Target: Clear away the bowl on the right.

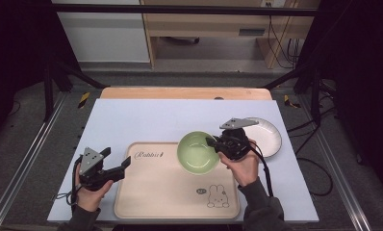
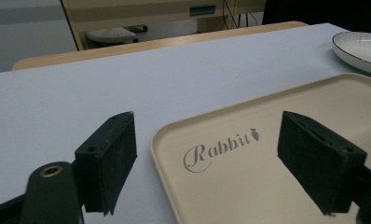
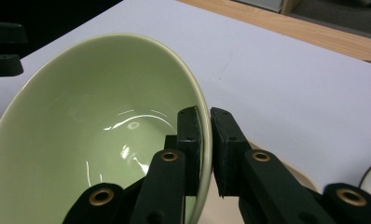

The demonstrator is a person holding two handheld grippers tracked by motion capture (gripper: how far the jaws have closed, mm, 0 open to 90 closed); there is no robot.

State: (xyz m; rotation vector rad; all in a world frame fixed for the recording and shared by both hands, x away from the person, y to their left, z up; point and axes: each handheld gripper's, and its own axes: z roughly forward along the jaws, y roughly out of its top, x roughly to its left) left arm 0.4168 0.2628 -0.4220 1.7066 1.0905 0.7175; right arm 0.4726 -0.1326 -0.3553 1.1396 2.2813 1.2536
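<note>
Two grippers over a pale blue mat (image 1: 146,115) on a wooden table (image 1: 185,92). Right gripper (image 1: 213,143), held in the person's right hand (image 1: 242,166), jaws pinched on the rim of a light green bowl (image 1: 197,152), one jaw inside the rim and one outside, as seen up close in the right gripper view (image 3: 206,135). Green bowl tilted there (image 3: 104,130), over the far right part of a beige tray (image 1: 156,192) printed with "Rabbit" lettering (image 2: 218,148) and a rabbit drawing (image 1: 217,196); touching the tray or lifted, cannot tell. Left gripper (image 1: 127,162) in the left hand (image 1: 91,192), jaws wide apart and holding nothing, poised at the tray's near left corner (image 2: 204,149). White plate (image 1: 269,134) on the mat just right of the bowl, partly behind the right gripper.
</note>
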